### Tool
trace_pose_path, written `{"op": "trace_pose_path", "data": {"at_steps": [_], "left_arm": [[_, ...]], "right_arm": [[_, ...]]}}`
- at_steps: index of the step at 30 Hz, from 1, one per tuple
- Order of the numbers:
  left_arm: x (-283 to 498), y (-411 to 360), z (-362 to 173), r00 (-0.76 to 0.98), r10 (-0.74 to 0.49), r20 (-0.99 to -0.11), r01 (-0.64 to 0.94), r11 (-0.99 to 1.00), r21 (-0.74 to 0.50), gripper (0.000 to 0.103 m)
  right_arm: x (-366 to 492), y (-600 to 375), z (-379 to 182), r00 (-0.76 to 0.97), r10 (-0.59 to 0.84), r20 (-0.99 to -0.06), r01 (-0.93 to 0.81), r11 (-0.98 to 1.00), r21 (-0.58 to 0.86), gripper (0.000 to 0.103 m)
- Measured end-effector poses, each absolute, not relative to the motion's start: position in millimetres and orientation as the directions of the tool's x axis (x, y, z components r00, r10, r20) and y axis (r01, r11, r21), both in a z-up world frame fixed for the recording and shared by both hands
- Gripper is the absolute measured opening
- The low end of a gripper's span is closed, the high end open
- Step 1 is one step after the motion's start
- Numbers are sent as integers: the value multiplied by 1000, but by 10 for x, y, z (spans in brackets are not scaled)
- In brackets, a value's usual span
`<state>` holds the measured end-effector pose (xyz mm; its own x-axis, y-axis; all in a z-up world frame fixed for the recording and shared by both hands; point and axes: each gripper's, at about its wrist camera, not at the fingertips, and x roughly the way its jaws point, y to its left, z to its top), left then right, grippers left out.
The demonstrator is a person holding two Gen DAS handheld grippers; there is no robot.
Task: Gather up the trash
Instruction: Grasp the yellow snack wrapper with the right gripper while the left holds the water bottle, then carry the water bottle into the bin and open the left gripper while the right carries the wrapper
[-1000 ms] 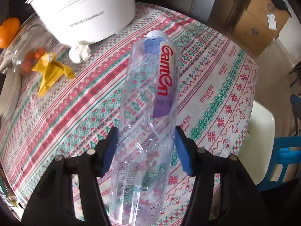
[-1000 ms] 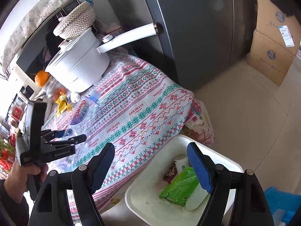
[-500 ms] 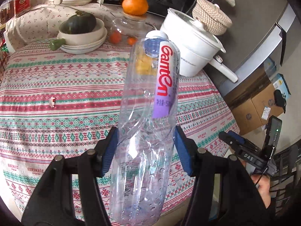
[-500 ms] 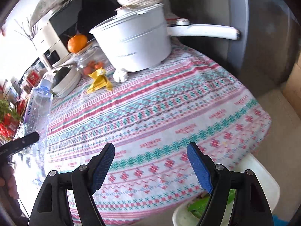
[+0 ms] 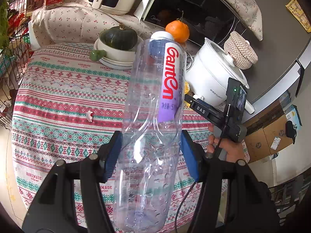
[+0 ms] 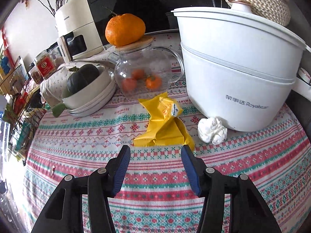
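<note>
My left gripper (image 5: 150,153) is shut on an empty clear plastic bottle (image 5: 153,116) with a red-lettered label and a white cap, held up over the patterned tablecloth (image 5: 58,101). A hand carries my right gripper (image 5: 189,99) at the right of the left wrist view. In the right wrist view that gripper (image 6: 155,165) hangs just short of a crumpled yellow wrapper (image 6: 163,124); its jaws are closing with nothing between them. A crumpled white tissue (image 6: 211,130) lies to the wrapper's right, against the white pot (image 6: 239,68).
A glass teapot (image 6: 143,71) with small fruit inside and an orange (image 6: 125,29) on its lid stands behind the wrapper. Left of it are stacked bowls (image 6: 91,97) with a dark green squash. A small white scrap (image 5: 89,115) lies on the cloth. Cardboard boxes (image 5: 272,136) sit on the floor.
Both grippers swung from the table's edge and the white bin toward the table's far side. My right gripper's jaws narrowed as it came up to the yellow wrapper. The bottle stayed gripped.
</note>
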<state>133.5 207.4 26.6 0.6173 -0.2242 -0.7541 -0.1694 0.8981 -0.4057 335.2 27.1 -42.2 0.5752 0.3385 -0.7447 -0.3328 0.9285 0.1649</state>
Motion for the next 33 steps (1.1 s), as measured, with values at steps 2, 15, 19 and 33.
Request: {"op": "trace_pose_path", "data": {"at_steps": [2,15,19,33], "left_arm": [[1341,2095,252,616,-225,-755,-176,895,-410,61],[1341,2165,252,620,-217,-754,-200,885,-419,61],[1328,2115,257,618,-229,-752,-191,884,-426,61],[1154,1550,302,596,-327,-734,-48,897,-439,62]], "right_arm": [[3474,368,-486,584,313,-749,-323,936,140,50],[3629,666,-713,585,190,-788,-338,941,-25,5],[3372,649,-547,593,208,-778,-379,925,-42,3],[2148,-247,359,658,239,-714,-384,922,-44,3]]}}
